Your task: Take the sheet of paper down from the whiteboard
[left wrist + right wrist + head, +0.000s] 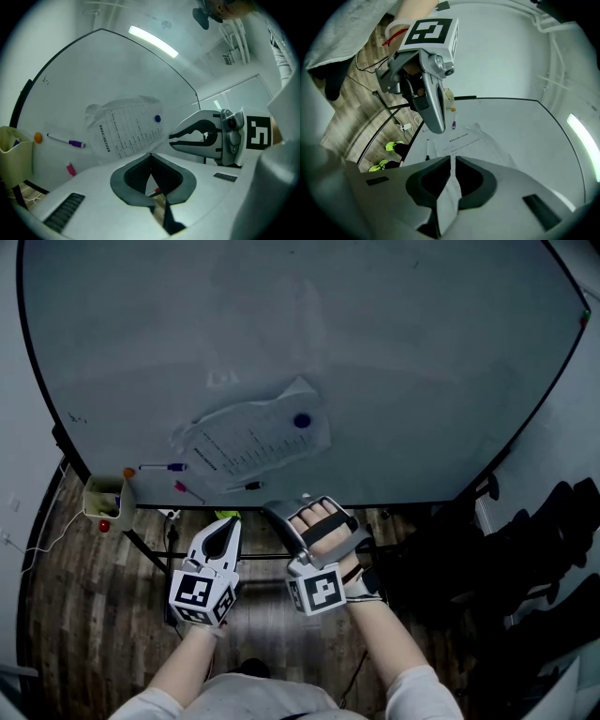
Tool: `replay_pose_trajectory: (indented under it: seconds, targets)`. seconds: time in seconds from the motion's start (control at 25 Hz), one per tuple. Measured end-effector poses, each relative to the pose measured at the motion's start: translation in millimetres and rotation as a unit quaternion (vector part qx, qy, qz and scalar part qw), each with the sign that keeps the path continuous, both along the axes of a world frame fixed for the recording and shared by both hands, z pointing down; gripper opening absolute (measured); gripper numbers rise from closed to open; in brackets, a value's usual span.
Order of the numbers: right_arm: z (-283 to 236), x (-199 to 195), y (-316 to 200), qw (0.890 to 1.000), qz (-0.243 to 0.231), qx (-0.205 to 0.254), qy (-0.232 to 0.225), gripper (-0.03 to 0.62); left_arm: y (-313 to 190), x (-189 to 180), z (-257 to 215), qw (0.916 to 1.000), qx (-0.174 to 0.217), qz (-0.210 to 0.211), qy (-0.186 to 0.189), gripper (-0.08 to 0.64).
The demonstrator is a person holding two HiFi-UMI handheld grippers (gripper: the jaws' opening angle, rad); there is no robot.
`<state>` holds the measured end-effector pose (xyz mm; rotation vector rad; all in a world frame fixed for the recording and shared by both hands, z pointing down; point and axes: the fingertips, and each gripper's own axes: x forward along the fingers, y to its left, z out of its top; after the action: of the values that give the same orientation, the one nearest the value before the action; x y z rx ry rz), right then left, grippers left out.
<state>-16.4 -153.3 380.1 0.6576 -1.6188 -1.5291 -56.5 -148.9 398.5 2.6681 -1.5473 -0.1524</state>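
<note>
Closest to me, both tongs are pressed shut and carry nothing. My left tongs [227, 525] point level toward the whiteboard [300, 324]. In the left gripper view their jaws meet at the tips, with only a sliver of floor showing through lower down. My right tongs [278, 516] sit just beside them, turned on their side, jaws together and aimed at the board's lower edge. Neither touches the sheet of paper [253, 439]. It hangs crumpled and tilted low on the whiteboard, pinned near its upper right corner by a blue magnet [301, 421]. A purple-capped marker [164, 467] clings to the board left of the sheet.
</note>
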Motion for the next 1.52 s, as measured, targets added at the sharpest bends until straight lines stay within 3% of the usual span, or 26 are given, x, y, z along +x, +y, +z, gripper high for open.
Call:
replay_pose_trajectory:
  seconds: [0.16, 0.28, 0.96, 1.08, 1.16, 1.52]
  targets:
    - [2, 0, -18, 1.0, 0.015, 0.009, 0.011, 0.026, -15, -5, 8, 1.0, -0.006, 0.004, -0.007, 0.015]
    - [-2, 1, -29, 1.0, 0.025, 0.016, 0.011, 0.064, -26, -12, 14, 0.9999, -0.012, -0.001, -0.008, 0.017]
    - [-12, 20, -50, 0.998, 0.054, 0.04, 0.018, 0.08, -50, -24, 44, 0.9989, -0.041, -0.022, -0.01, 0.018]
    - [-16, 20, -54, 0.998, 0.046, 0.042, 0.021, 0.08, -57, -34, 55, 0.9972, -0.058, -0.047, -0.005, 0.124]
    - [-20, 20, -56, 0.998, 0.04, 0.046, 0.022, 0.08, -64, -41, 60, 0.9955, -0.068, -0.066, -0.002, 0.15]
    - [-25, 26, -80, 0.998, 0.031, 0.052, 0.03, 0.08, -100, -55, 66, 0.9901, -0.086, -0.108, 0.025, 0.192]
